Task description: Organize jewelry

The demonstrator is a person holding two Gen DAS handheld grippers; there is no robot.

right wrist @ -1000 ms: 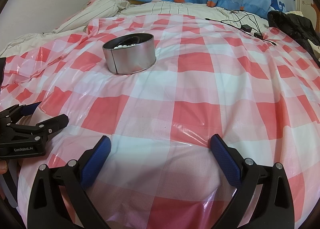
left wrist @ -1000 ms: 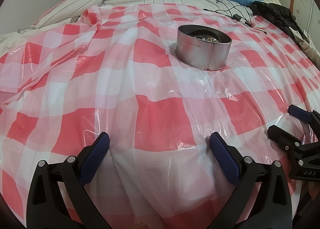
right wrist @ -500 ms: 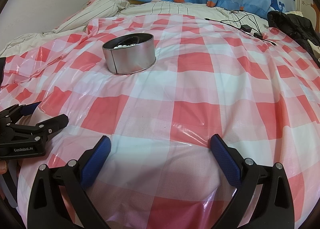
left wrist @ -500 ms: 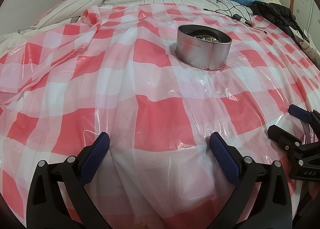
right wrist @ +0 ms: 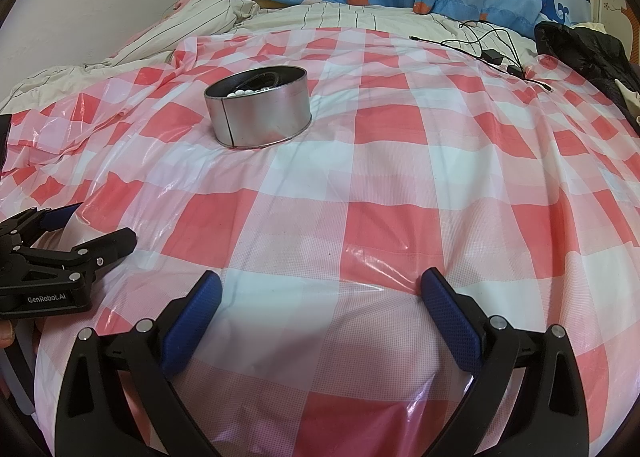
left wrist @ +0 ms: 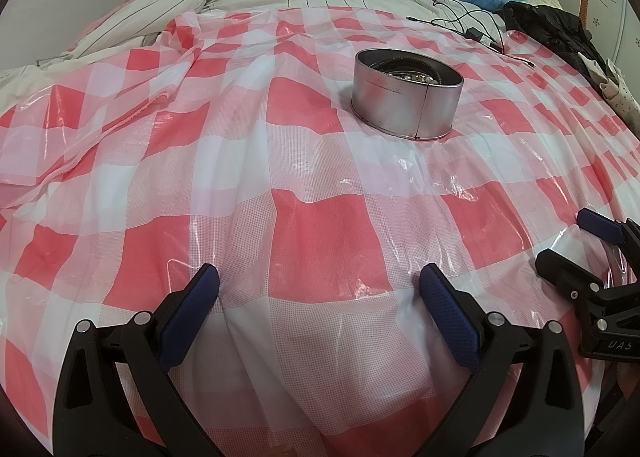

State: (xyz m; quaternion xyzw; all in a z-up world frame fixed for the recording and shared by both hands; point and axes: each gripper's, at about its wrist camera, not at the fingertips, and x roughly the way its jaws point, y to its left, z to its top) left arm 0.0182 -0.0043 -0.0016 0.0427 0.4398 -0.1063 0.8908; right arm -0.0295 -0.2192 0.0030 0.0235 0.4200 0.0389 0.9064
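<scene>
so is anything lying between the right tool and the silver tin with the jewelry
Nothing visible. Only bare checked sheet lies between the open right tool and the tin. The left tool sits off to the side.

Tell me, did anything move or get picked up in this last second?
Nothing visibly changed. The left gripper and right gripper both rest open and empty on the checked cloth, and the round metal tin with beads inside sits where it was, untouched.
</scene>
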